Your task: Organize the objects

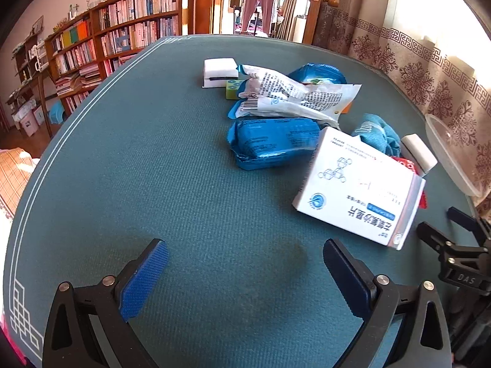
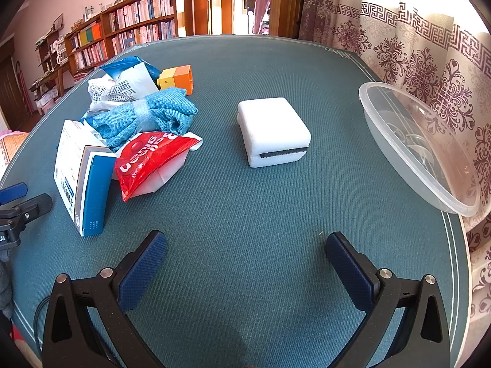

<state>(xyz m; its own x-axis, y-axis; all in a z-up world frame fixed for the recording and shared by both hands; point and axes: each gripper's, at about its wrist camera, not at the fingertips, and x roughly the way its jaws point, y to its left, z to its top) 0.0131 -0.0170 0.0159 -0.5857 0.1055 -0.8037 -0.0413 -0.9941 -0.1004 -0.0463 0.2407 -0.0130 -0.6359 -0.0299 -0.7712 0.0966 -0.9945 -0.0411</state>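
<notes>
White foam block (image 2: 274, 130), dark slot along side, alone on teal mat (image 2: 245, 214); both claws (image 1: 245, 279) (image 2: 246, 274) spread wide, nothing held.

White foam block (image 2: 274, 130) lay alone mid-worktop; medicine box (image 2: 82, 181), blue cloth (image 2: 147, 116), red packet (image 2: 150, 161) clustered left; clear tub (image 2: 429, 165) at right edge.

Left wrist view: low over the counter (image 1: 153, 159), facing forward past its jaws; medicine box (image 1: 356, 193) near, ahead-right. Right wrist view: equally low, same heading; same box (image 2: 81, 178) ahead-left. Both share the blue cloth (image 1: 379, 135) (image 2: 147, 113) and clear tub (image 1: 451, 159) (image 2: 429, 159).
</notes>
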